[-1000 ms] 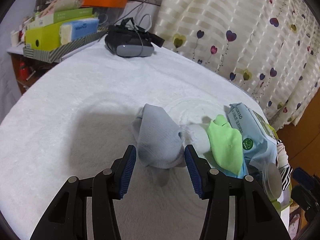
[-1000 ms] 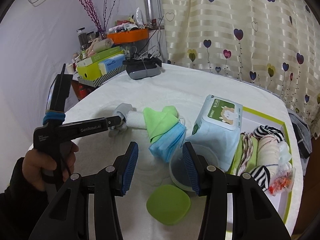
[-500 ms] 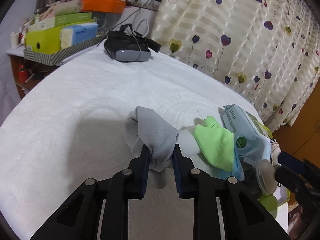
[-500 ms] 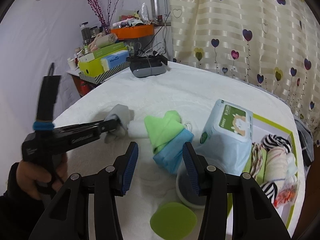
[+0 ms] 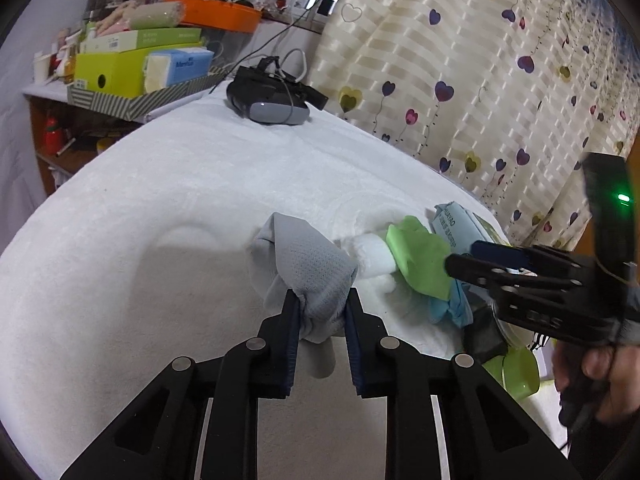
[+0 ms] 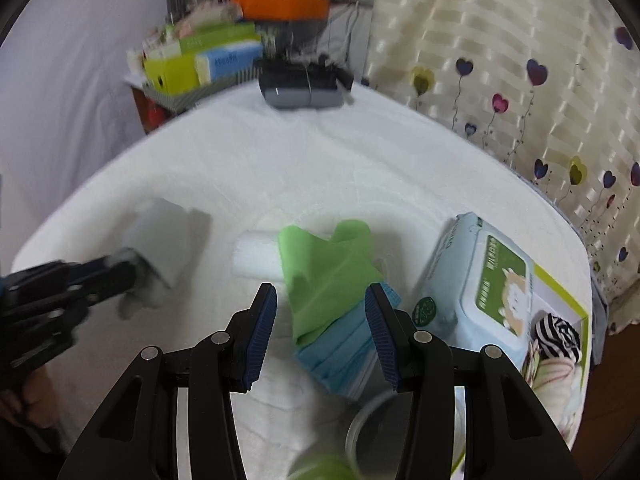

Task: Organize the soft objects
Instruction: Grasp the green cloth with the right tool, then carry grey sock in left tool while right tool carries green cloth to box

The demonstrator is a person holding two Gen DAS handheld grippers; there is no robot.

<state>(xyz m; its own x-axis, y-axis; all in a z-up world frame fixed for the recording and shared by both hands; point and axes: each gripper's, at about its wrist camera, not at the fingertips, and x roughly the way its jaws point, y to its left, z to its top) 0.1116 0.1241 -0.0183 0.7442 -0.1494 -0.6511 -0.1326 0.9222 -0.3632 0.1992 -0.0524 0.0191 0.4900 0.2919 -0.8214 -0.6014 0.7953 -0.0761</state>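
The left gripper (image 5: 321,309) has its blue-padded jaws clamped on the near end of a soft grey knitted cloth bundle (image 5: 304,264), bunching the mesh fabric into a pinched neck with a loose tail hanging below the pads. The bundle's long axis runs away from the gripper and leans a little left, its rounded far end resting on the white fleecy table cover (image 5: 168,200). It sits in the near middle of the cover, toward its right half.

Just right of it lies a small white rolled towel (image 5: 374,254), its axis pointing across toward a folded lime-green cloth (image 5: 420,258) that overlaps a stack of light-blue cloths (image 5: 448,306).

The right gripper (image 6: 321,322) hangs with its jaws spread wide on either side of that green-and-blue stack, gripping nothing.

Only the right wrist view, blurred, shows the pale-blue wet-wipe pack (image 6: 476,280) face-on with its white lid, and beyond it a green-rimmed tray (image 6: 560,292) at the right edge holding striped rolled fabrics (image 6: 556,332).

At the far edge a dark grey headset (image 5: 268,98) is sharp only in the left view.
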